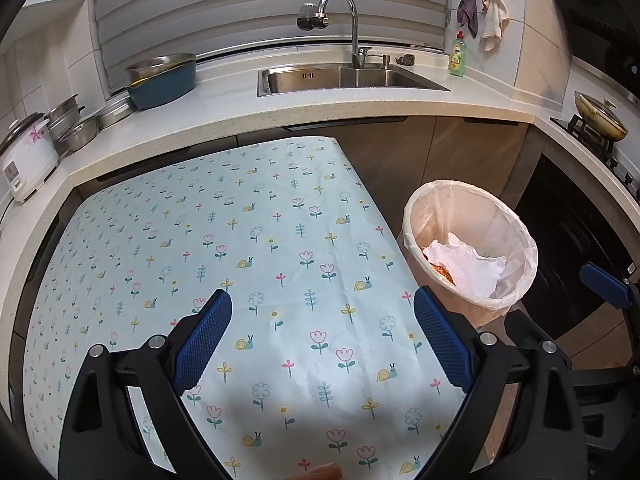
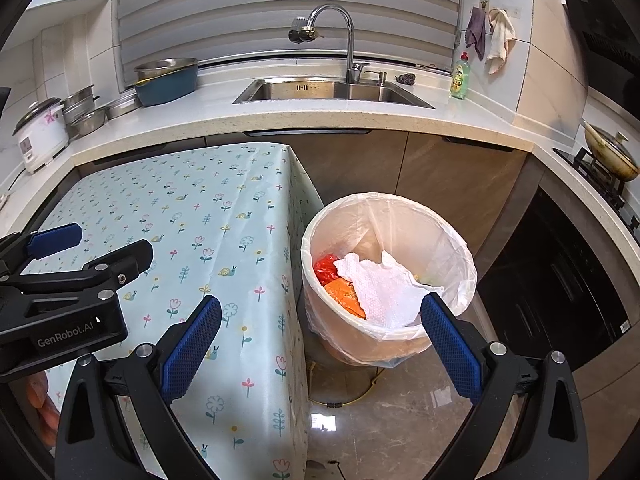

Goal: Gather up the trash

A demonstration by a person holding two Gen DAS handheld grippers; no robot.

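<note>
Holding both grippers over the near edge of the table [image 1: 224,216], I am reading this as the end of the job: the flowered cloth is showing no loose litter in either view, and the trash is already sitting in the bin [image 2: 452,240] on the floor to the table's right. Doing this step well, I judge, means scanning the cloth once more from far edge to near before pulling away, and keeping the wide-spread fingers clear of the liner's thin rim so nothing snags or tips.

The left gripper [image 1: 322,340] is hovering with its jaws released and nothing between them but patterned cloth. The right gripper [image 2: 320,344] is likewise spread wide and carrying nothing; its left finger is over the table's right edge and its right finger is overlapping the bin's near rim in the picture, though I cannot tell whether it is touching.

The crumpled white paper towel [image 2: 384,284] is lying on top in the bin, over a red wrapper [image 2: 326,268] and an orange wrapper [image 2: 344,294], beyond and between the right fingertips.
</note>
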